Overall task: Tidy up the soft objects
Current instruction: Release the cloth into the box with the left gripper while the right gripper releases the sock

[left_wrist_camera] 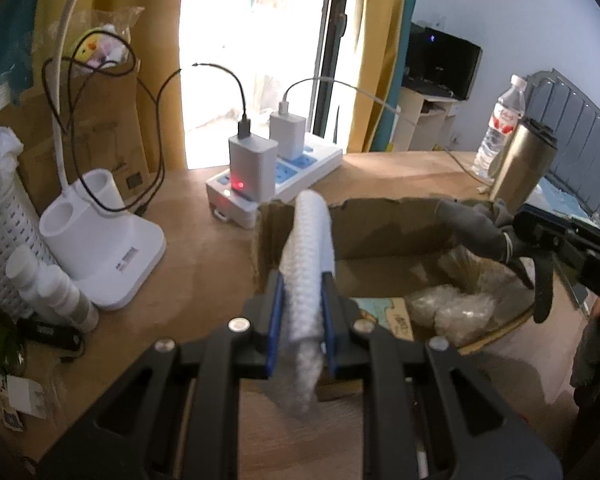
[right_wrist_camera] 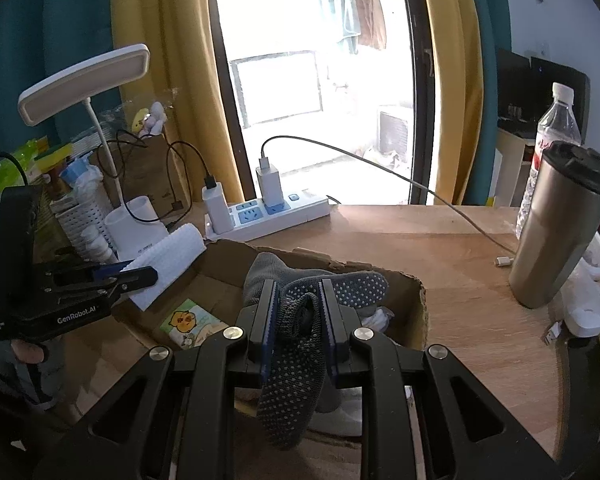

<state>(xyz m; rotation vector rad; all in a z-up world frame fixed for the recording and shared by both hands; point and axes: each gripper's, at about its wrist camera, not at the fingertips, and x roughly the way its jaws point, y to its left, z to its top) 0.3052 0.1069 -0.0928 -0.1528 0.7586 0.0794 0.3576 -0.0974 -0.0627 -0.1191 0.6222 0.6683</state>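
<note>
Above the near left corner of the cardboard box (right_wrist_camera: pixel 380 280), the left gripper (left_wrist_camera: pixel 300 312) is clamped on a rolled white cloth (left_wrist_camera: pixel 306 256): light, limp, best held mid-roll. To its right, the right gripper (right_wrist_camera: pixel 298 320) pinches 1 grey dotted sock (right_wrist_camera: pixel 296 364), grippy and floppy, probably bunched, above the box interior.
</note>
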